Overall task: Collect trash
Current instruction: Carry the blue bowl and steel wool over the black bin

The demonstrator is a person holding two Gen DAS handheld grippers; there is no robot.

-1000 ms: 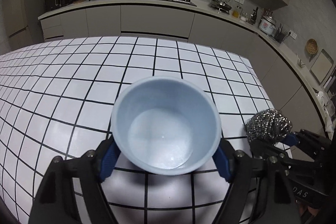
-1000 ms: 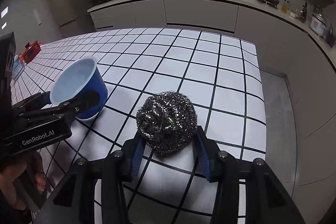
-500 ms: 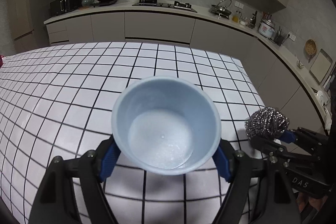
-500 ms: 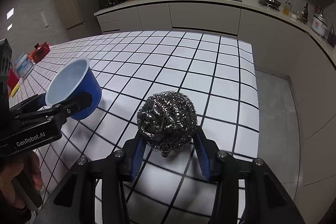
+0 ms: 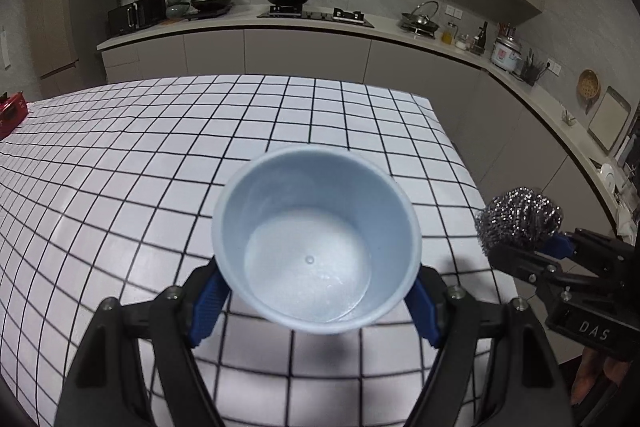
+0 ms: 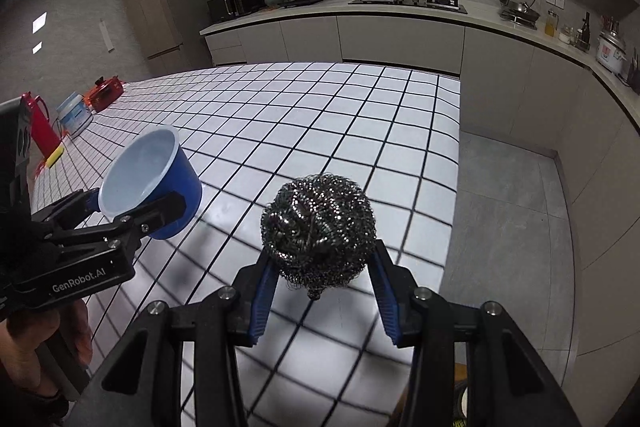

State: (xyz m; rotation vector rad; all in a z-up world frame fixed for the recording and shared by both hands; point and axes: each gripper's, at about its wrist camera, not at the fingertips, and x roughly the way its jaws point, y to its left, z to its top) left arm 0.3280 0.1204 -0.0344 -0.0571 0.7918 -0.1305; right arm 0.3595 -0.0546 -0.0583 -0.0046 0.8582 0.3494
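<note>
My left gripper (image 5: 316, 303) is shut on a blue plastic cup (image 5: 316, 239), upright and empty, held above the white tiled table (image 5: 160, 155). The cup (image 6: 150, 179) and left gripper (image 6: 132, 209) also show at the left of the right wrist view. My right gripper (image 6: 320, 287) is shut on a steel wool scrubber (image 6: 319, 231), held above the table's near right part (image 6: 340, 115). The scrubber (image 5: 519, 218) and right gripper (image 5: 532, 247) also show at the right edge of the left wrist view, beside the cup and apart from it.
The table's right edge (image 6: 456, 155) drops to a grey floor (image 6: 504, 227). A red pot (image 6: 106, 91), a white tub (image 6: 74, 113) and a red bottle (image 6: 40, 129) stand at the table's far left. Kitchen counters (image 5: 304, 27) run along the back and right walls.
Both grippers have risen and pulled back from the table with their objects still held; more of the table and kitchen shows. The cup and scrubber keep about the same spacing.
</note>
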